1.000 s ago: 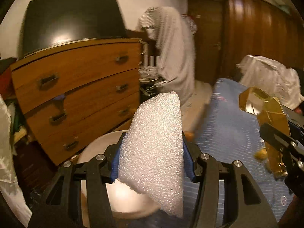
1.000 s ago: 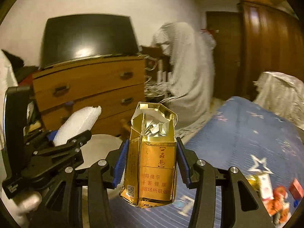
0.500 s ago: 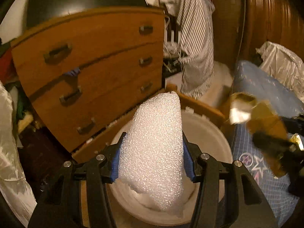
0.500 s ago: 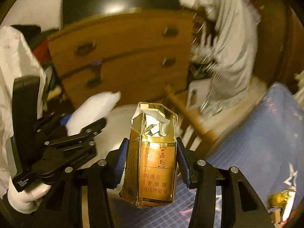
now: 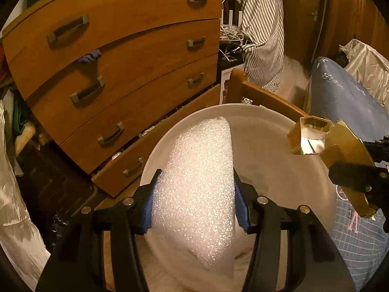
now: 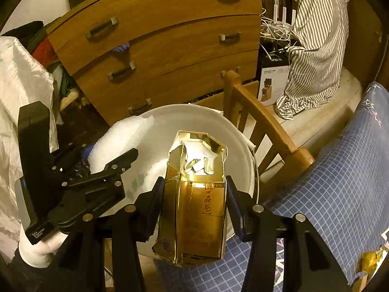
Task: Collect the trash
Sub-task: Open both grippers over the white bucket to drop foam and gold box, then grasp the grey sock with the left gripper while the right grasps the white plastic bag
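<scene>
A white foam sheet (image 5: 194,189) is clamped between the blue pads of my left gripper (image 5: 194,202), which hangs over the mouth of a round white bin (image 5: 267,131). The same foam sheet (image 6: 121,141) and left gripper (image 6: 97,170) show at the left of the right wrist view. My right gripper (image 6: 194,206) is shut on a torn gold cigarette pack (image 6: 194,209), its open top showing foil. That gold pack (image 5: 325,146) sits above the bin's right rim (image 6: 243,150), beside the foam.
A wooden chest of drawers (image 5: 116,68) stands behind the bin, its lowest drawer ajar. A wooden chair back (image 6: 262,121) rises right of the bin. A blue patterned bedcover (image 6: 340,182) lies to the right with a gold wrapper scrap (image 6: 369,262). A striped shirt (image 6: 313,43) hangs behind.
Both grippers have moved forward and tipped down, from above the bed to over the white bin, each carrying its item. The bin now fills the lower middle of both views.
</scene>
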Demonstrator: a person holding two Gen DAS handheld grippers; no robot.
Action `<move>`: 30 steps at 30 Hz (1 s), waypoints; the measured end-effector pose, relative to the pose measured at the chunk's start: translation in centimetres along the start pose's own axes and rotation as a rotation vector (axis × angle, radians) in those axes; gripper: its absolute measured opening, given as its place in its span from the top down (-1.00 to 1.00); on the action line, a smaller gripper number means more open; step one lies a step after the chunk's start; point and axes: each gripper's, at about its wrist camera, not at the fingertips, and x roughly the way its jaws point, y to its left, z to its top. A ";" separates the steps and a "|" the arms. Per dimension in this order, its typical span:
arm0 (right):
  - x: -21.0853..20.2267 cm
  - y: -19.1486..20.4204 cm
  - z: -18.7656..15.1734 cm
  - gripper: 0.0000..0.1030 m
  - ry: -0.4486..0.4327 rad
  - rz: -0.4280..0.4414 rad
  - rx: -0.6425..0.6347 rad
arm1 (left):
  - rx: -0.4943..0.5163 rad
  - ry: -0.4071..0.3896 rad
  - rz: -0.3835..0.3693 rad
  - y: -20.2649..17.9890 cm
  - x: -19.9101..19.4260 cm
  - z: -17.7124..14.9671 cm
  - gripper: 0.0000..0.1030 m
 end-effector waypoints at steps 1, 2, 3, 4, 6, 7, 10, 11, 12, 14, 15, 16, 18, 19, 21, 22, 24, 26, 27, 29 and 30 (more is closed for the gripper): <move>0.0 -0.1 -0.1 0.02 0.000 0.001 0.001 | 0.004 0.002 0.000 0.0 0.1 -0.1 0.01; 0.0 -0.2 -0.1 0.02 -0.002 0.000 0.001 | 0.008 0.004 -0.002 -0.1 0.2 -0.2 0.01; -0.1 -0.2 -0.4 0.02 -0.004 0.001 0.001 | 0.011 0.005 -0.002 -0.2 0.3 -0.2 0.01; -0.1 -0.1 -0.2 0.02 -0.006 0.001 -0.001 | 0.012 0.005 -0.002 -0.3 0.3 -0.2 0.01; -0.3 -0.3 -0.6 0.02 -0.009 0.002 -0.002 | 0.011 0.006 -0.003 -0.3 0.4 -0.2 0.01; -0.2 -0.3 -0.5 0.02 -0.008 0.002 -0.002 | 0.012 0.005 -0.001 -0.4 0.4 -0.2 0.01; -0.1 -0.5 -0.6 -0.02 -0.010 0.000 -0.002 | 0.011 0.005 0.001 -0.3 0.5 -0.2 0.01; -0.1 -0.5 -0.6 -0.15 -0.013 0.000 0.000 | 0.010 0.010 0.006 -0.3 0.6 -0.2 -0.11; -0.1 -0.6 -0.6 -0.32 -0.017 0.003 0.001 | 0.000 0.022 0.022 -0.1 0.8 -0.2 -0.26; -0.5 -0.8 -0.7 -0.64 -0.051 0.016 0.004 | -0.022 0.024 0.039 0.3 1.0 -0.1 -0.63; -0.7 -0.9 -0.7 -0.64 -0.057 0.017 0.006 | -0.034 0.024 0.046 0.6 1.0 -0.1 -0.63; -0.8 -1.1 -0.7 -0.64 -0.060 0.022 0.013 | -0.039 0.025 0.046 0.8 1.0 -0.1 -0.63; -1.3 -1.5 -0.8 -0.64 -0.072 0.024 0.021 | -0.044 0.024 0.049 0.9 1.0 -0.1 -0.63; -1.6 -1.7 -0.9 -0.64 -0.076 0.027 0.025 | -0.044 0.020 0.049 0.9 0.9 -0.1 -0.63; -2.4 -2.2 -1.2 -0.64 -0.092 0.027 0.039 | -0.039 0.013 0.047 0.6 0.5 0.0 -0.63; -2.8 -2.3 -1.3 -0.64 -0.098 0.027 0.043 | -0.038 0.005 0.047 0.3 0.2 0.1 -0.63; -3.9 -2.6 -1.9 -0.64 -0.116 0.026 0.046 | -0.028 -0.013 0.038 -0.4 -0.6 0.2 -0.63; -5.8 -3.1 -3.2 -0.64 -0.155 0.006 0.048 | -0.017 -0.035 0.034 -1.2 -1.5 0.3 -0.63; -6.9 -3.3 -3.9 -0.64 -0.181 -0.008 0.050 | -0.015 -0.050 0.022 -1.7 -2.1 0.3 -0.63; -9.6 -4.0 -6.2 -0.64 -0.243 -0.042 0.056 | -0.004 -0.081 0.005 -2.8 -3.3 0.1 -0.63; -11.1 -4.5 -7.7 -0.64 -0.281 -0.062 0.065 | 0.004 -0.092 -0.003 -3.4 -3.7 0.0 -0.63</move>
